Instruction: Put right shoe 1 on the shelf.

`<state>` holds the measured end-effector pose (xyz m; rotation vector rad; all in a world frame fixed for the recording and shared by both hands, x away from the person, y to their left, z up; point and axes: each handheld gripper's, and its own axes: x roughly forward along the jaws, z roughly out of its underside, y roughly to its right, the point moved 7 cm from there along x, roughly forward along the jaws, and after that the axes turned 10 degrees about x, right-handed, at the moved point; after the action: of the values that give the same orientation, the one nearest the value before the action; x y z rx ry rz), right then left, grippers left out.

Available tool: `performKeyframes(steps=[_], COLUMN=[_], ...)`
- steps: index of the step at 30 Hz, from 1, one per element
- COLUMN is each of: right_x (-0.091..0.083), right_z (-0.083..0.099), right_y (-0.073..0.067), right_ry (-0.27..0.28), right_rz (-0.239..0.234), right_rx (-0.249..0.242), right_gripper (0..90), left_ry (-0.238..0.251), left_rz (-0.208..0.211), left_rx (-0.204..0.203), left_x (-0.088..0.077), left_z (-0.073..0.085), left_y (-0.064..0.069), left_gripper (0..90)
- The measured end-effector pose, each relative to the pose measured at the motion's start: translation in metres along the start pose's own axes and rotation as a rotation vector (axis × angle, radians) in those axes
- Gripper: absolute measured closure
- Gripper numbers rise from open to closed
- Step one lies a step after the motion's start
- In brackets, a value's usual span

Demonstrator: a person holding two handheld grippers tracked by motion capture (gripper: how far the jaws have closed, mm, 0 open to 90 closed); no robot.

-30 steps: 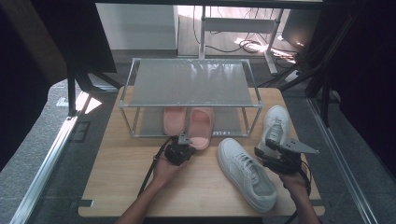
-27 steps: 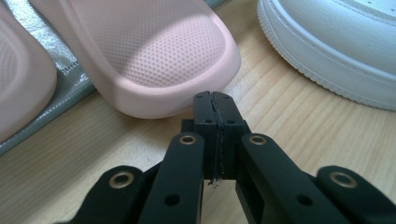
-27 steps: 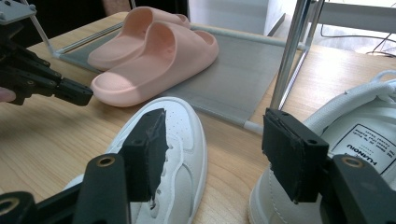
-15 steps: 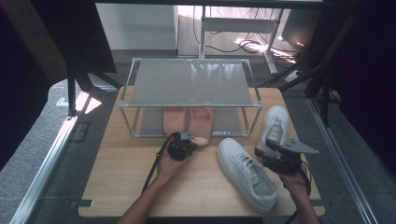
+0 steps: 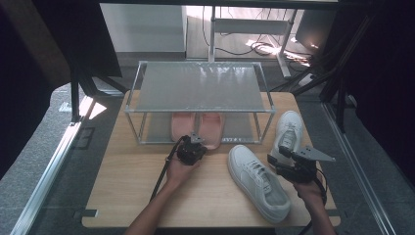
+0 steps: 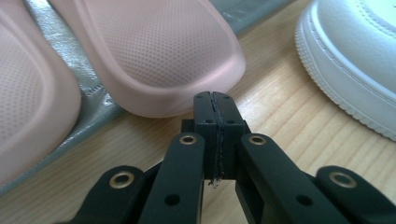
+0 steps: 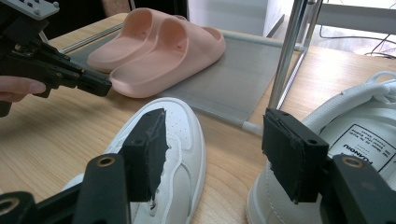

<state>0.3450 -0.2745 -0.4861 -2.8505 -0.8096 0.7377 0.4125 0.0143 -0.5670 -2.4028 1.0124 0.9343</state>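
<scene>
A wooden worktop (image 5: 122,196) seen from above carries a low metal shoe rack (image 5: 200,85) with two shelves. On the lower shelf (image 7: 233,88) a pair of pink foam slides (image 5: 196,128) sits side by side, heels overhanging the shelf's front edge; the upper shelf holds nothing. At the left, a hand holds the left tool (image 5: 197,145) with its jaws clenched flat together on nothing, the tip just at the heel of the right-hand slide (image 6: 154,51), so close in the left gripper view that contact may exist, though the angle leaves it unclear. It looks set to nudge that slide deeper onto the shelf. The slide looks light, thick and spongy, with a matte dimpled footbed; a push against the heel rim should move it easily, and for lifting, the thick heel wall or the strap band offers the best pinch. Further right, a white sneaker (image 5: 258,182) lies on the worktop, toe toward the rack. Beside it the right tool (image 5: 275,160) hangs with jaws released and spread wide, a second white sneaker (image 5: 288,131) standing just past it near the rack's right post. The sneakers seem heavier and stiffer than the slides; the padded collar or heel counter would give a firm hold, while the smooth leather sides may slip.
</scene>
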Motion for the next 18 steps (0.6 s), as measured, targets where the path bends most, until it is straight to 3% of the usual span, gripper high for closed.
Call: performKeyframes(steps=[18], right_x=[-0.001], right_z=[0.001], right_y=[0.001], right_ry=[-0.001], right_rz=[0.002], right_rx=[0.001], right_gripper=[41.1], left_ry=[-0.004], left_rz=[-0.028], left_rx=[-0.044], left_x=[0.007], left_z=[-0.004], left_y=[-0.019], left_gripper=[90.0])
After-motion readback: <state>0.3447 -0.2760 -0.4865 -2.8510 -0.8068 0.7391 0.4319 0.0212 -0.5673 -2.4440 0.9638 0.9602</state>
